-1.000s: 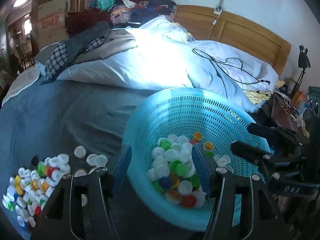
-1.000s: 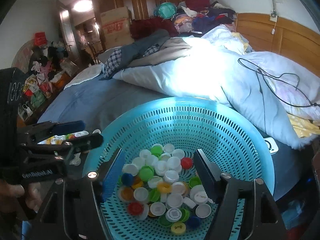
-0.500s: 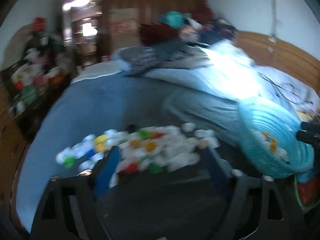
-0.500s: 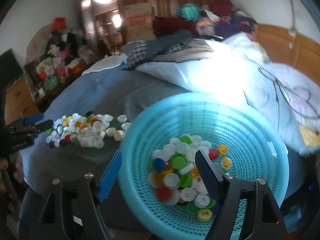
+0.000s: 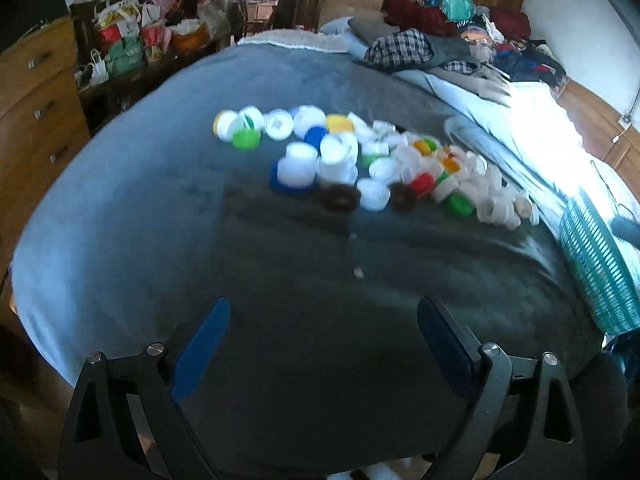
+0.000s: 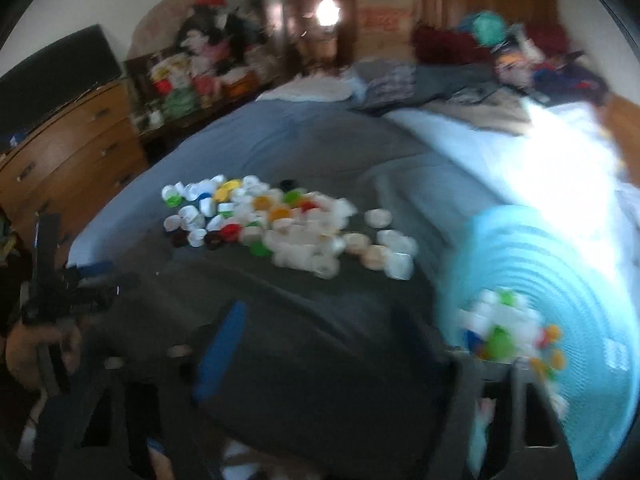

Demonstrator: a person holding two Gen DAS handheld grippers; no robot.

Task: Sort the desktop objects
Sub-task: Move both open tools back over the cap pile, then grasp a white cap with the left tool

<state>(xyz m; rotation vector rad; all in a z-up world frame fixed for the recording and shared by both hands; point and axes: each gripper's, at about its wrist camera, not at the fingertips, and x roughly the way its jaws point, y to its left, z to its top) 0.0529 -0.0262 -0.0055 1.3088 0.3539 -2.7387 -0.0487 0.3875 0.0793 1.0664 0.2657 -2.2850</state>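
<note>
Left wrist view: the left gripper (image 5: 323, 344) points down over a bare stretch of the grey-blue blanket (image 5: 120, 208) covering the bed. Its jaws stand wide apart with nothing between them; the blue pads (image 5: 200, 354) face only blanket.

The loose bottle caps (image 5: 360, 160) lie in a scattered heap on the blanket, well ahead of the left gripper's fingertips. Most are white; among them are a green cap (image 5: 246, 139) at the left end, a yellow cap (image 5: 339, 123), a blue cap (image 5: 316, 136), a red cap (image 5: 422, 184) and two dark brown ones, the nearer (image 5: 341, 198) at the front edge of the heap. The turquoise perforated basket (image 5: 592, 264) shows only as a slice of wall at the right edge of this view, apart from the heap.

Right wrist view (strong motion blur): the right gripper (image 6: 320, 344) is over the blanket between the heap and the basket. Its jaws are closing; nothing is seen between them. Only its left blue pad is clear; the other finger is smeared. The basket (image 6: 560, 280) sits at lower right, with a batch of mixed caps (image 6: 508, 332) inside. The heap (image 6: 280, 224) lies further off, to the left of the basket. At the left edge a hand (image 6: 40, 344) holds the other gripper's handle.

Background: wooden dresser (image 5: 36, 92), piled clothes (image 5: 420, 48), white quilt (image 5: 520, 128).
</note>
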